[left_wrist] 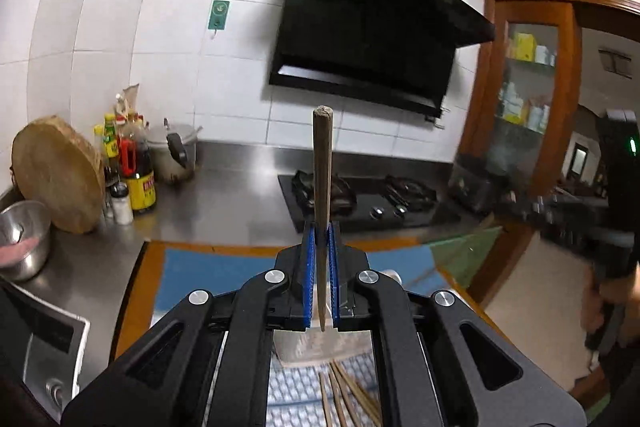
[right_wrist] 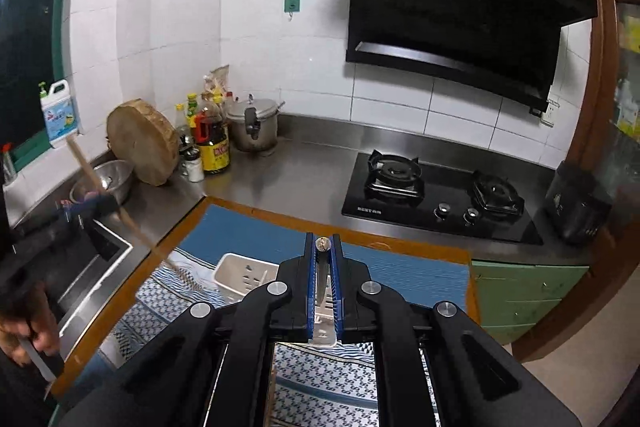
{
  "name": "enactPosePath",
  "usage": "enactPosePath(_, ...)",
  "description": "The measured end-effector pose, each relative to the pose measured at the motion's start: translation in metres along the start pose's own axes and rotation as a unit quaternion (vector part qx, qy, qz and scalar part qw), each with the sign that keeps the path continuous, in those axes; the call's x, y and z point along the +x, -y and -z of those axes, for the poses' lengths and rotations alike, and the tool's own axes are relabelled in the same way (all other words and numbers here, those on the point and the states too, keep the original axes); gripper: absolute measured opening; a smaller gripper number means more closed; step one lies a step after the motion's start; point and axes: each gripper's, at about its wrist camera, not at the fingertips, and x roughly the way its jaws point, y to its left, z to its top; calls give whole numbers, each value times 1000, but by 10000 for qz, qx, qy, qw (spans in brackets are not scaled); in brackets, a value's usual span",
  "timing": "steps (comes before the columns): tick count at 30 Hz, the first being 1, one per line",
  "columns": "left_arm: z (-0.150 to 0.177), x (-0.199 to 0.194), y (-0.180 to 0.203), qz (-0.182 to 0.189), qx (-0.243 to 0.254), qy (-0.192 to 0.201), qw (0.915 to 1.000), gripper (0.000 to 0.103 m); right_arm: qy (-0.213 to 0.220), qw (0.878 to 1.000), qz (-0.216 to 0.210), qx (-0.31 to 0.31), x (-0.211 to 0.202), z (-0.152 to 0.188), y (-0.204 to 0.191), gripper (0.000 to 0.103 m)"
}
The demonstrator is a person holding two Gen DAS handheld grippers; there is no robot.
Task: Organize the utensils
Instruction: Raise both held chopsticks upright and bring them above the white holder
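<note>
Left gripper [left_wrist: 321, 233] pinches a long brown wooden handle [left_wrist: 322, 163], which stands upright above the blue mat [left_wrist: 208, 271]. Right gripper [right_wrist: 323, 247] is clamped on a slim metal utensil [right_wrist: 322, 277], above the white slotted plastic caddy [right_wrist: 240, 277] on the patterned cloth [right_wrist: 320, 379].

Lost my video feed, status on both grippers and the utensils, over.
Left gripper shut on wooden chopstick, held upright. Right gripper shut on a metal utensil, type unclear. White caddy on the mat below; nothing in the way.
</note>
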Motion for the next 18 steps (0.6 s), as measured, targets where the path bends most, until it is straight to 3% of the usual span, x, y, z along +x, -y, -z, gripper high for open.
enactPosePath(4,-4,33,1,-206,43,-97,9997,5,-204,9998,45,19,25,5,6,7)
enactPosePath(9,14,76,-7,-318,-16,-499,9982,5,-422,9991,38,54,49,14,11,7)
enactPosePath(16,40,107,-19,-393,-114,-951,9946,8,-621,9980,-17,90,73,28,13,7)
enactPosePath(18,42,109,-20,-377,-132,-990,9943,8,-592,9982,-61,97,73,29,13,12)
